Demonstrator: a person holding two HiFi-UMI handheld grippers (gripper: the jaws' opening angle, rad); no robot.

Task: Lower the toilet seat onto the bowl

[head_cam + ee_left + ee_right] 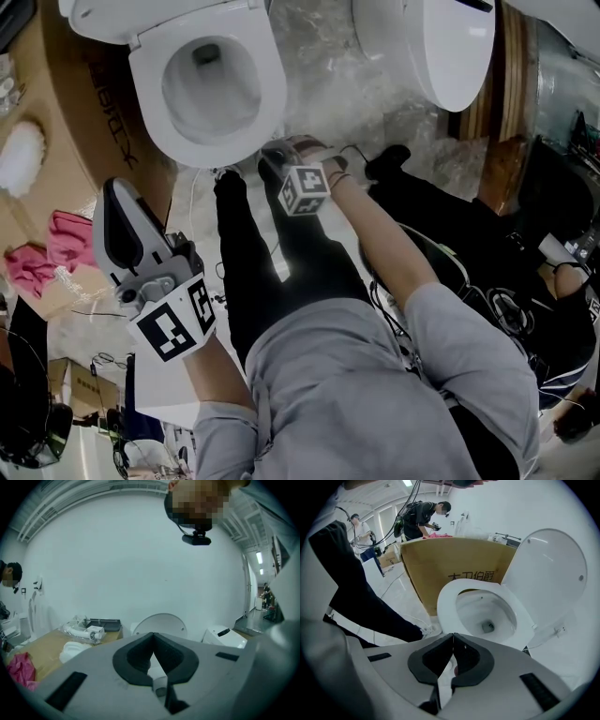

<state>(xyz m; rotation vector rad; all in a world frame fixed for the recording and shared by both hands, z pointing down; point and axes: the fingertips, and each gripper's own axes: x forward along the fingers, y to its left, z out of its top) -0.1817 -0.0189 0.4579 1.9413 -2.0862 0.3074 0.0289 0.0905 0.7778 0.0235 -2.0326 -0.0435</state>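
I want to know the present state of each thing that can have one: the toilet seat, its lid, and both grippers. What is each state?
toilet seat: down, lying on the bowl
lid: raised, standing open behind the seat
left gripper: shut, nothing between its jaws
right gripper: shut, nothing between its jaws
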